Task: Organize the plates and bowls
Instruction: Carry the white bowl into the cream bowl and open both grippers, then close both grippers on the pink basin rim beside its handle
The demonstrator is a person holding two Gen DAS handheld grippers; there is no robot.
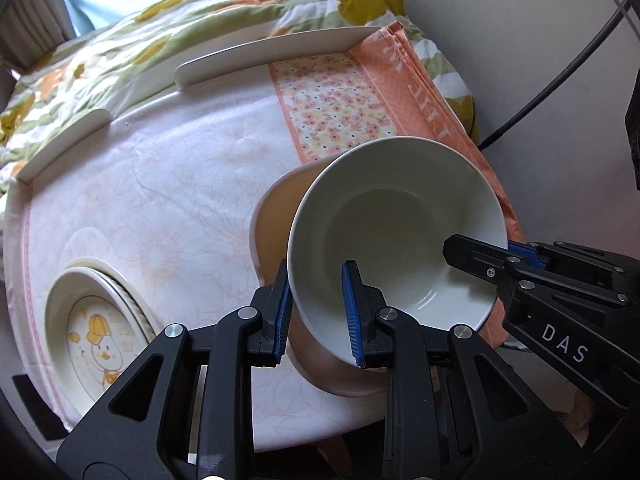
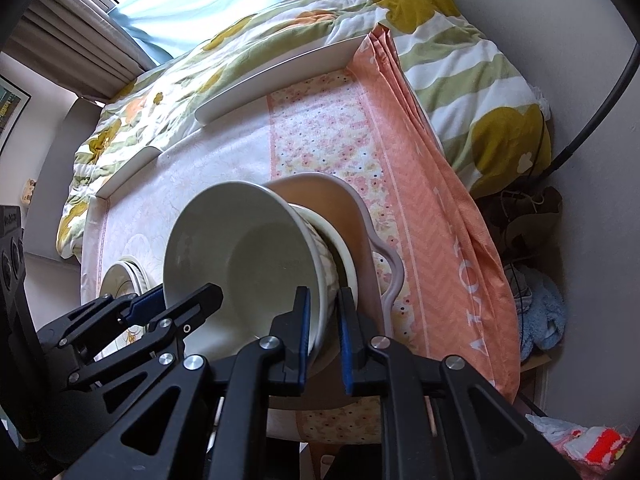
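A plain white bowl (image 1: 396, 232) is tilted over a pink handled dish (image 1: 276, 216) near the table's right side. My left gripper (image 1: 318, 316) is shut on the bowl's near rim, one blue pad inside and one outside. My right gripper (image 1: 504, 246) comes in from the right and clamps the opposite rim. In the right wrist view the same white bowl (image 2: 248, 256) has my right gripper (image 2: 325, 332) shut on its wall, with my left gripper (image 2: 172, 298) on its left rim. It rests in another white bowl (image 2: 348, 264), which is nested in the pink dish (image 2: 360, 216).
A stack of plates (image 1: 96, 332) with a duck picture lies at the table's near left. White curved rails (image 1: 272, 48) edge the far side of the round table (image 1: 160, 184). An orange floral cloth (image 1: 400, 80) drapes the right edge. A quilted bed lies behind and a wall with a black cable (image 1: 540, 92) stands to the right.
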